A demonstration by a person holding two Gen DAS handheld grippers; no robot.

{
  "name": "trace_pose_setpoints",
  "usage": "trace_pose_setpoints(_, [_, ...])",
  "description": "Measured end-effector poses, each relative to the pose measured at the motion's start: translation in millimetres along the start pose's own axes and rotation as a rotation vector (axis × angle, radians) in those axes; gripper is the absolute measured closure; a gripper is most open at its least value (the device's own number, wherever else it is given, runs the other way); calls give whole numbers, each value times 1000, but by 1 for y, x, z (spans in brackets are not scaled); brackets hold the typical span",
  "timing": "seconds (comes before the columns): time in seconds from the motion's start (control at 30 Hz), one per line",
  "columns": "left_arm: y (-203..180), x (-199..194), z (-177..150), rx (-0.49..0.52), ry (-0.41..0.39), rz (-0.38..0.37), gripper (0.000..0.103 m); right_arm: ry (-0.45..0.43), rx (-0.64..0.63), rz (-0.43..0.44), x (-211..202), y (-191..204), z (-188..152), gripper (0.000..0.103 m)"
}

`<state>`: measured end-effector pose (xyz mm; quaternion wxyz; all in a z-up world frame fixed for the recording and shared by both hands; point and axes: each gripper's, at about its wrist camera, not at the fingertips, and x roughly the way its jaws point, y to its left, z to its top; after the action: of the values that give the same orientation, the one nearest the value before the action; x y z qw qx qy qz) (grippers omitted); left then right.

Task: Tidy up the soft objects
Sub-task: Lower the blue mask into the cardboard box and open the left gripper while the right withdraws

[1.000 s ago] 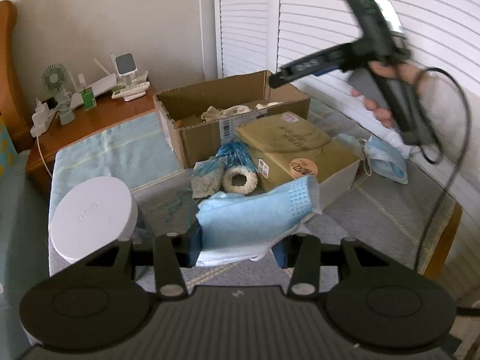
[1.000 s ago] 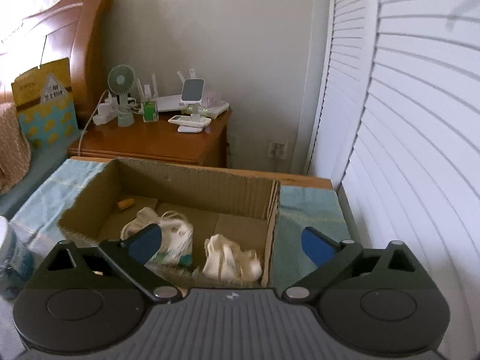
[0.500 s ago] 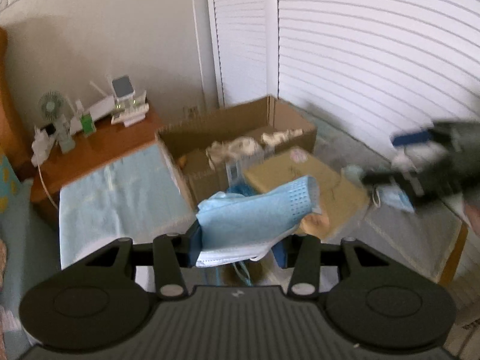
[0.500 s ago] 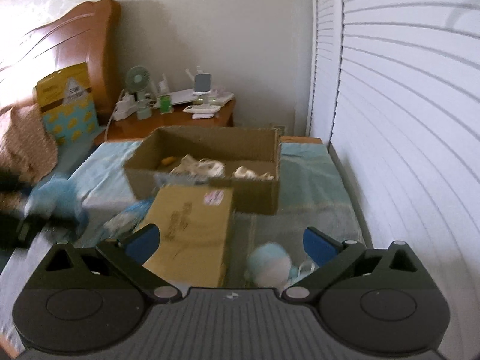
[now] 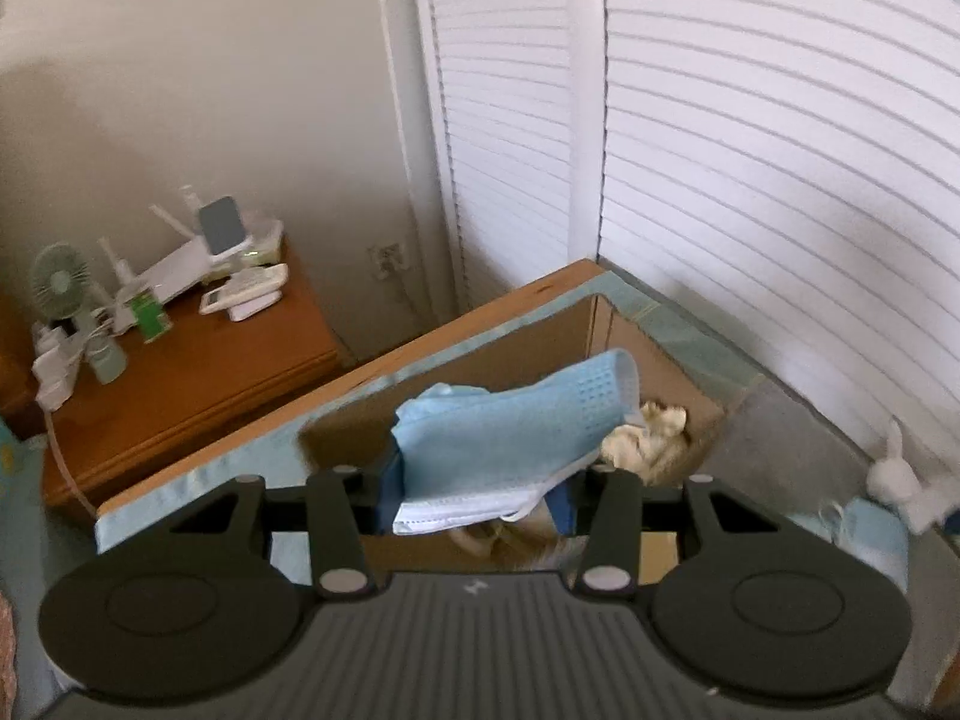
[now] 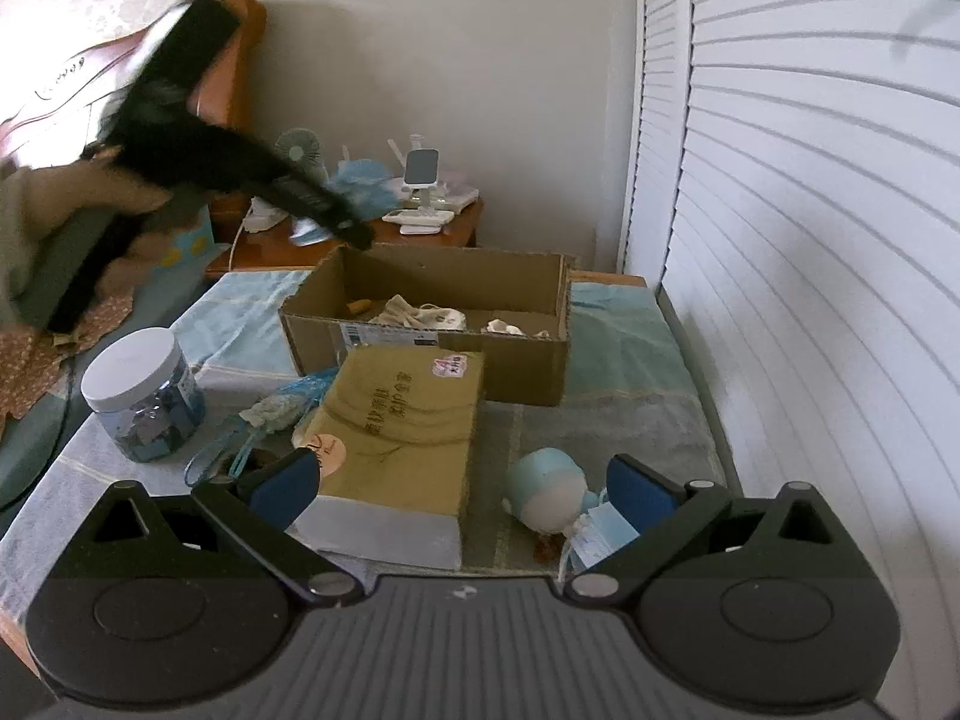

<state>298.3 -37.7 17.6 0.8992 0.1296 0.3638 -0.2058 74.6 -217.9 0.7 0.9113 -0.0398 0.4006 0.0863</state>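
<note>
Pale blue non-woven fabric, pleated and limp: that is the face mask (image 5: pixel 510 438) clamped between the pads of my left gripper (image 5: pixel 474 495). In the left wrist view it is pinched at its lower edge, near 6 o'clock of the mask, and the free end stands out toward 1 o'clock. The mask hangs above the open cardboard box (image 5: pixel 660 360), over the cream cloth items (image 5: pixel 645 441) already lying inside at 3 o'clock of the mask.

Handling, as I judge it:
- The mask is very light and has no stiffness. It will fold over the pads and may cling to them on release.
- The ear loops are thin elastic and could snag on a finger or on the box rim.
- A pinch across the pleated body, as now, is the sound hold. A hold on a loop alone would let the mask swing.

My right gripper (image 6: pixel 465 495) has its jaws wide apart and holds nothing. In the right wrist view it points at the bed surface, with a tan packet (image 6: pixel 402 420) at 11 o'clock of its gap, and a small round blue-and-white plush toy (image 6: pixel 549 492) and a second blue mask (image 6: pixel 600 534) just inside the right finger at 3 o'clock. The plush is soft and rounded, so I would take it across its middle. A lidded plastic jar (image 6: pixel 141 393) stands well apart at 9 o'clock.
</note>
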Motion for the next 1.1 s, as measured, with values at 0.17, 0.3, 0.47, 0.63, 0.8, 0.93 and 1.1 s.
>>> trace_pose_setpoints(0.17, [-13,50,22,22,93,-32,57,5,6,-11,3,-5,-1,0])
trace_pose_setpoints(0.3, [-24,81,31,14,148,-43,57,10,14,-17,7,-9,-1,0])
trace_pose_setpoints(0.47, [-33,109,38,-17,175,-42,33,15,21,-32,8,-15,-1,0])
trace_pose_setpoints(0.63, [-37,107,40,-16,168,-24,18,25,28,-40,8,-21,-4,0])
trace_pose_setpoints(0.8, [-36,82,41,-12,119,-13,14,21,34,-41,6,-23,-6,0])
trace_pose_setpoints(0.93, [-32,55,35,-6,89,5,10,17,24,-46,1,-21,-9,0])
trace_pose_setpoints(1.1, [-30,14,20,-3,47,12,9,26,25,-56,-3,-21,-16,0])
